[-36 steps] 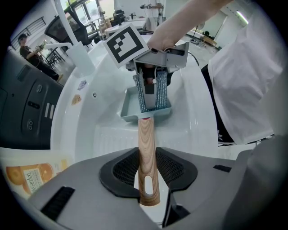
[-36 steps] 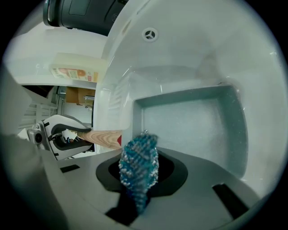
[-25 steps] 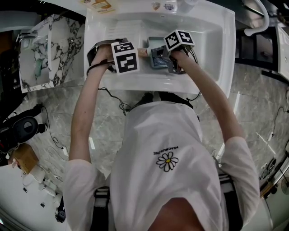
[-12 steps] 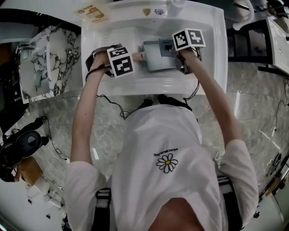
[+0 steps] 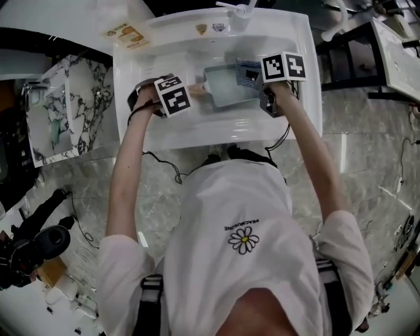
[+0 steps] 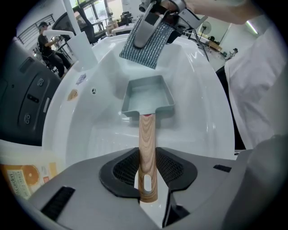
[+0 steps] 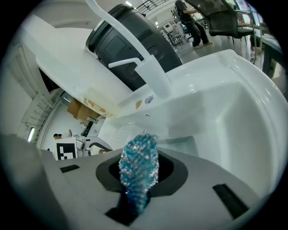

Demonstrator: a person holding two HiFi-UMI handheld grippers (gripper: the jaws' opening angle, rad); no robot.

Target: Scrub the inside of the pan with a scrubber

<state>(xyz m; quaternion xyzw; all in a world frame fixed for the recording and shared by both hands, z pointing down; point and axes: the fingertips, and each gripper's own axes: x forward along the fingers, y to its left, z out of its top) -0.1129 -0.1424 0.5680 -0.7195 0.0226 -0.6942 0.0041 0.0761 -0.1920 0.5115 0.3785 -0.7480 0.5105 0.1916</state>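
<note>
1. Now I count two grippers, one in each of the person's hands, and each carries one marker cube [image 5: 172, 95] on top.
2. My left gripper [image 6: 147, 179] pinches the wooden handle [image 6: 146, 143] of the one pan [image 6: 148, 96]. Its jaws press on the handle from both sides.
3. That pan is grey with square corners. It lies open side up, down in the one white sink [image 5: 302, 79]. I cannot tell if it rests on the sink's bottom.
4. My right gripper [image 7: 137, 188] is closed on the one scrubber [image 7: 138, 161]. It is a blue, sparkly mesh pad that sticks out past the jaws.
5. Seen from the left gripper view, the scrubber hangs over the far end of the pan and does not touch it.
6. One white tap [image 5: 241, 10] stands at the far edge of the sink, behind the pan.
7. Two small stickers [image 5: 201, 28] sit on the sink rim, just beside the tap.
</note>
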